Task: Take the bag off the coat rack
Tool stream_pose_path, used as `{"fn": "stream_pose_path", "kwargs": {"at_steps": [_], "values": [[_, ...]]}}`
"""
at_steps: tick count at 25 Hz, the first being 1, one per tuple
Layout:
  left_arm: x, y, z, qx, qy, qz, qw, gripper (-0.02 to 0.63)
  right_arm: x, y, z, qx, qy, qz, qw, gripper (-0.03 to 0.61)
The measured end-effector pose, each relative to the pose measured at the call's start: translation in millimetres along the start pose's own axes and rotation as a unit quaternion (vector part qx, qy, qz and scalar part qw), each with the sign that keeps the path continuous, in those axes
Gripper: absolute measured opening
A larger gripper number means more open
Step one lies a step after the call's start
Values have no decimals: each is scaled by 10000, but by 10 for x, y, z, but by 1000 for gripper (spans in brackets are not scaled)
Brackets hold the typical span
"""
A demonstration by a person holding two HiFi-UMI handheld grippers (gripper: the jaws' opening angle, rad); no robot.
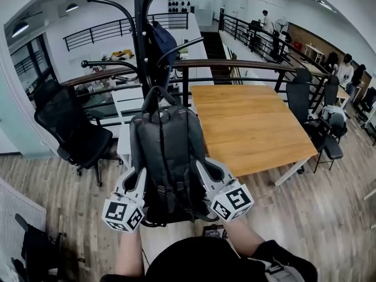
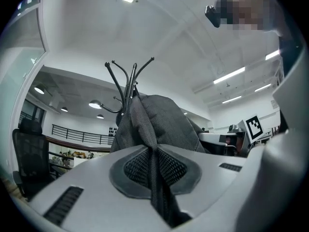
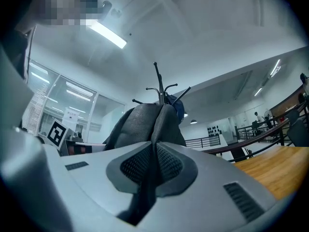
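A dark grey backpack (image 1: 167, 157) hangs upright in front of the black coat rack (image 1: 140, 40), its top loop standing up by the pole. I cannot tell whether the loop still rests on a hook. My left gripper (image 1: 140, 172) is shut on the bag's left side fabric and my right gripper (image 1: 202, 169) on its right side. In the left gripper view the jaws (image 2: 153, 163) pinch a fold of the grey backpack (image 2: 154, 120), with the rack (image 2: 126, 79) behind. The right gripper (image 3: 153, 166) pinches the bag's fabric (image 3: 145, 120) the same way. A dark blue bag (image 1: 163, 43) hangs higher on the rack.
A wooden table (image 1: 252, 128) stands to the right of the rack. To the left is a black office chair (image 1: 70, 128), and more chairs (image 1: 317, 119) are at the table's right end. Behind the rack runs a railing (image 1: 235, 65) with a drop beyond.
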State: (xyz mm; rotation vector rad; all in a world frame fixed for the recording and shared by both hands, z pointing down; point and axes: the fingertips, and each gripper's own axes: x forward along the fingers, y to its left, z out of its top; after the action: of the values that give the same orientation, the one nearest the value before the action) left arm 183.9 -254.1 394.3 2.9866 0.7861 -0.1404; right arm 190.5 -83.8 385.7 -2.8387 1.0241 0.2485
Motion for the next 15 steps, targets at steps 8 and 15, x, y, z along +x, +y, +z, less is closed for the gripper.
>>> {"fn": "stream_pose_path", "kwargs": {"at_steps": [8,15], "values": [[-259,-174,-201,-191,164,-291,9993,40,-310,175,-160,136,206,-327,9992,44],[-359,-337,-400,-364,423,-535,9970,40,-515,165,-366,477,343,-453,9972,43]]}}
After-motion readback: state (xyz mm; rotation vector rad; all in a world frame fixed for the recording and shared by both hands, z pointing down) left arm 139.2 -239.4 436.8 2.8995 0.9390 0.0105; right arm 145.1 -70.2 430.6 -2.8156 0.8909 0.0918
